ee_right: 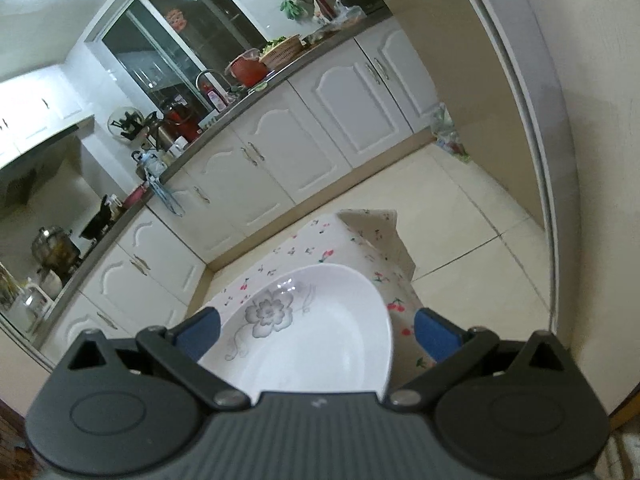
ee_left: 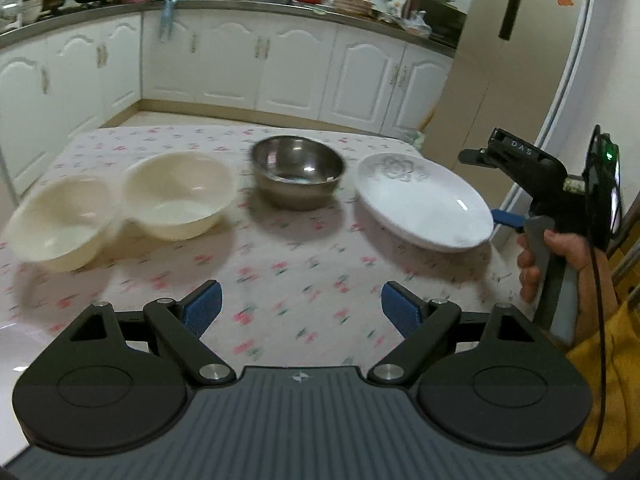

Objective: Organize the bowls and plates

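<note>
On the flowered tablecloth [ee_left: 280,264] stand two cream bowls [ee_left: 60,224] [ee_left: 180,196] touching at the left, a steel bowl [ee_left: 298,176] in the middle and a white plate [ee_left: 420,204] with a grey flower print at the right. My left gripper [ee_left: 300,304] hangs open over the near part of the table with nothing between its pads. In the right wrist view my right gripper [ee_right: 316,328] is open around the plate [ee_right: 312,344], which lies between the blue pads [ee_right: 434,338]. One blue fingertip [ee_left: 506,218] sits at the plate's right rim.
A hand [ee_left: 560,256] in a yellow sleeve holds the right gripper at the table's right edge. White kitchen cabinets [ee_left: 280,68] and a cluttered counter run behind the table. A tall fridge [ee_left: 520,60] stands at the right, with tiled floor [ee_right: 460,220] beyond the table corner.
</note>
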A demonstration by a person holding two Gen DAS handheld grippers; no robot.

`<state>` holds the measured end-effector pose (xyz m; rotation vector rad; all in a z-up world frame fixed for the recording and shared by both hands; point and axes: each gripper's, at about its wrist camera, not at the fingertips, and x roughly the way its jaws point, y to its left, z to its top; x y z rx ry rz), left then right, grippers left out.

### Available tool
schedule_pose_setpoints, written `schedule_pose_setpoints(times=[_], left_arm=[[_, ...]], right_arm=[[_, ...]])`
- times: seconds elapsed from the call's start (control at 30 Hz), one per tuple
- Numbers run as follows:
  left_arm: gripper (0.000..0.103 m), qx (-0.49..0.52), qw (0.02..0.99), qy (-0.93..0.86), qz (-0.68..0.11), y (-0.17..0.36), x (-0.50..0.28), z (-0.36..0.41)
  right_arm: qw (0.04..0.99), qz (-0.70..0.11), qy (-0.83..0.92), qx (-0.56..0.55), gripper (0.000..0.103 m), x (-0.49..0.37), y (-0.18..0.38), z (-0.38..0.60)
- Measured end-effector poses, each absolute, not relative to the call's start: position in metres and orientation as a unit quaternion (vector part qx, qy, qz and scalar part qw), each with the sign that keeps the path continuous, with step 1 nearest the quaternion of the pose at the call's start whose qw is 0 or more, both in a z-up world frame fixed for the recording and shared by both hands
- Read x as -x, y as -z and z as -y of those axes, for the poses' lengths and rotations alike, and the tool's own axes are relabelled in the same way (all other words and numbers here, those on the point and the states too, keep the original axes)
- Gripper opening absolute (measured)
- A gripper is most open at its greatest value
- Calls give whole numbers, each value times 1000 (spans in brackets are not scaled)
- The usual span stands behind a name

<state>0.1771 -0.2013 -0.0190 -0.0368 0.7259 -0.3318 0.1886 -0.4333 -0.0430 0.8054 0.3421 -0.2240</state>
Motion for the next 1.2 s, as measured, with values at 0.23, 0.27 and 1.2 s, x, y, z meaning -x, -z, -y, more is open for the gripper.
schedule_pose_setpoints(times=[0.23,0.27,1.2], left_arm=[[103,33,916,176,-359,41,-227,252],[103,31,918,173,-355,43,-233,259],[42,45,918,178,-352,65,-287,305]], right_arm=[[890,-150,80,-423,102,-186,44,443],[889,-149,77,-426,102,-187,45,444],[873,-154,24,-462,103,-183,48,454]])
